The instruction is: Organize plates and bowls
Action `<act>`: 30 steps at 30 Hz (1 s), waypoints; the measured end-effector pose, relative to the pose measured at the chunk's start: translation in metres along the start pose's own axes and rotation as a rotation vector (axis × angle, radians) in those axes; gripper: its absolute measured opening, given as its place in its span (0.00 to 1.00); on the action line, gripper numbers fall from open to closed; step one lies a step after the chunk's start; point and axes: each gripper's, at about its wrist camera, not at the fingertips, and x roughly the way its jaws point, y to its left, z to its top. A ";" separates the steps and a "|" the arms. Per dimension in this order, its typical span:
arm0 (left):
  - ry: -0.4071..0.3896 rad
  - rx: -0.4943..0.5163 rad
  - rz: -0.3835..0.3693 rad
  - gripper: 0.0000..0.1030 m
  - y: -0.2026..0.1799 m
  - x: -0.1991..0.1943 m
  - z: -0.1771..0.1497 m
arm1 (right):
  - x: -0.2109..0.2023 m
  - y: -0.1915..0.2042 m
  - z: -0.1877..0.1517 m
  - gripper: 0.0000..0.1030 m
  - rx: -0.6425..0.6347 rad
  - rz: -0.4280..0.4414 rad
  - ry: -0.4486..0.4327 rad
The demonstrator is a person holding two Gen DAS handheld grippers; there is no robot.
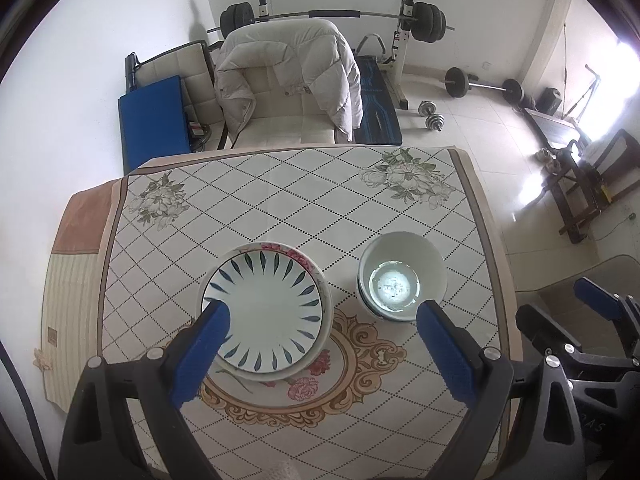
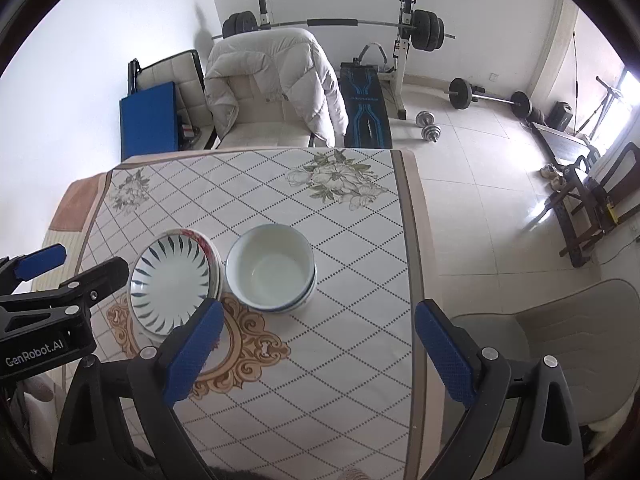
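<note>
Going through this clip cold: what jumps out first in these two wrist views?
Centre of the patterned tablecloth: a white plate with dark blue leaf strokes stacked on a red-flowered plate, and beside it, on the right, nested white bowls with blue rims. Both blue-padded grippers, left gripper and right gripper, hang open above the table, holding nothing. Behind the table, a white puffer jacket draped over a cream chair fronts a barbell rack.

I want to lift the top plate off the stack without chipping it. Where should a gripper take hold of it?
Grip the blue-leaf plate at its raised rim, one finger above and one below, probably coming in low from the near left side. Its rim flares clear of the floral plate beneath, and the left gripper, open, hangs nearest. The stacked bowls crowd the right side.
</note>
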 end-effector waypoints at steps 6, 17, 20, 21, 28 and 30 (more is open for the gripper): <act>0.122 0.151 -0.080 0.93 -0.002 0.062 0.035 | 0.065 -0.028 0.007 0.95 0.149 0.140 0.082; 0.528 0.306 -0.306 0.72 -0.027 0.220 0.077 | 0.215 -0.067 -0.011 0.95 0.483 0.340 0.371; 0.614 0.339 -0.357 0.65 -0.036 0.246 0.075 | 0.240 -0.061 -0.014 0.95 0.521 0.390 0.408; 0.638 0.341 -0.374 0.64 -0.038 0.252 0.073 | 0.247 -0.060 -0.016 0.95 0.535 0.398 0.417; 0.749 0.317 -0.504 0.64 -0.050 0.286 0.061 | 0.287 -0.046 -0.022 0.95 0.595 0.483 0.474; 0.777 0.309 -0.525 0.58 -0.054 0.294 0.059 | 0.297 -0.042 -0.023 0.94 0.606 0.496 0.487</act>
